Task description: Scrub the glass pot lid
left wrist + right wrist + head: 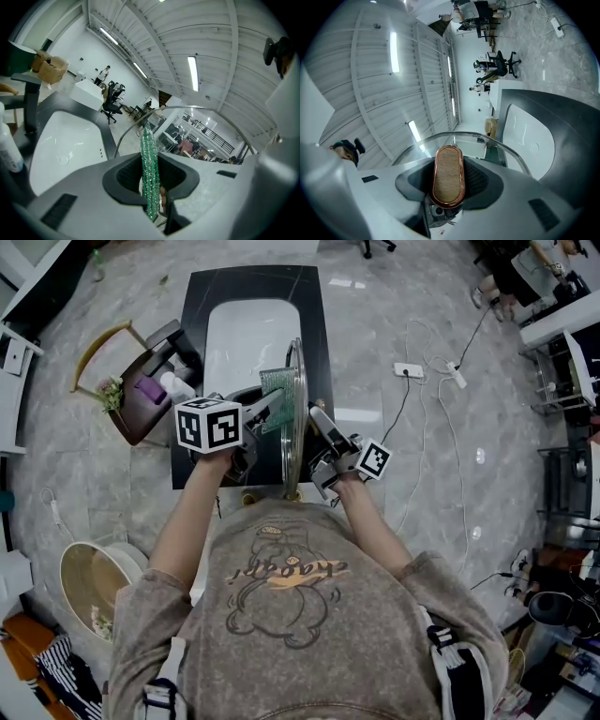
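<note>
2 bare forearms [187, 517] reach forward, close together. The left tool [270, 413] clamps a green scrubber [150, 173]; the right tool [317, 418] clamps the lid's knob [448, 176].

Lab-type hall, not a home. Freestanding sink [251, 334] on marble-look floor [394, 296] ahead of the left gripper [272, 412]; office chairs [111, 99] and white desks [86, 91] beyond. Strip lights [193, 72] on ribbed roof [234, 42] above. Power strip [408, 370] on the floor to its right.

1. A black counter [314, 334] stands on the floor, with a white sink [248, 334] sunk into its top and a black faucet [29, 105] standing at the sink's left side.
2. The grey marble floor [412, 296] also carries a power strip [408, 369] with white cables, to the right of the counter, and a round basin [64, 582] at lower left.
</note>
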A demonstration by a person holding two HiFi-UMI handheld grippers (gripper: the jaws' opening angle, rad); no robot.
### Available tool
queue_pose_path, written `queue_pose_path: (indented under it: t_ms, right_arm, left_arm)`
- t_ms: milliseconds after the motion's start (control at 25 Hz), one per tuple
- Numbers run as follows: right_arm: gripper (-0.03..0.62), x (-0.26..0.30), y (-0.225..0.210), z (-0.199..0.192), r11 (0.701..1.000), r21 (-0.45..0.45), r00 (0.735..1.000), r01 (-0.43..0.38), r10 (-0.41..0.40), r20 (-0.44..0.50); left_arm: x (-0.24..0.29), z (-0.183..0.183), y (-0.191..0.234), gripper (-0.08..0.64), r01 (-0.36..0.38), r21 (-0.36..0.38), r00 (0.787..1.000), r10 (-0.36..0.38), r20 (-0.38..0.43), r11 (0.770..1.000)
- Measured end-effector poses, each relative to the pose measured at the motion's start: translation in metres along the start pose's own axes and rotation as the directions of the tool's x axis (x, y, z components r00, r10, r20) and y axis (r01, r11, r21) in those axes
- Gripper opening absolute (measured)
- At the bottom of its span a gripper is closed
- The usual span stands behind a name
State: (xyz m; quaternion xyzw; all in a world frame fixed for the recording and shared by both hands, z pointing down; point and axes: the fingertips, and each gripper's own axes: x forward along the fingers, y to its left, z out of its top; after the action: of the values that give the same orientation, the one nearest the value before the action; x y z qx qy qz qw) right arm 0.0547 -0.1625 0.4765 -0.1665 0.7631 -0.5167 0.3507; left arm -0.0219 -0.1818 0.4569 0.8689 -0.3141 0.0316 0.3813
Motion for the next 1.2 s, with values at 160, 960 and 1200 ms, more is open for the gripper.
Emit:
queue_pose_path:
  t_ms: [160, 960, 1200]
  right_arm:
    - [0.181, 0.002, 0.003, 0.002, 1.000, 0.002, 1.000, -0.008, 0.008, -0.001]
    - [0.181, 0.010, -0.010, 0.025, 1.000, -0.014, 1.000, 0.015, -0.015, 0.013]
    - [0.181, 0.013, -0.018, 0.033, 1.000, -0.012, 0.999, 0.021, -0.020, 0.033]
  left_arm:
    - [0.007, -0.010, 0.013, 0.084, -0.019, -0.031, 1.000, 0.018, -0.017, 0.999]
    - [0.010, -0.085, 0.017, 0.084, -0.022, -0.051, 0.980, 0.012, -0.198, 0.998]
    - [0.000, -0.074, -0.007, 0.084, 0.039, -0.049, 0.981, -0.048, -0.189, 0.998]
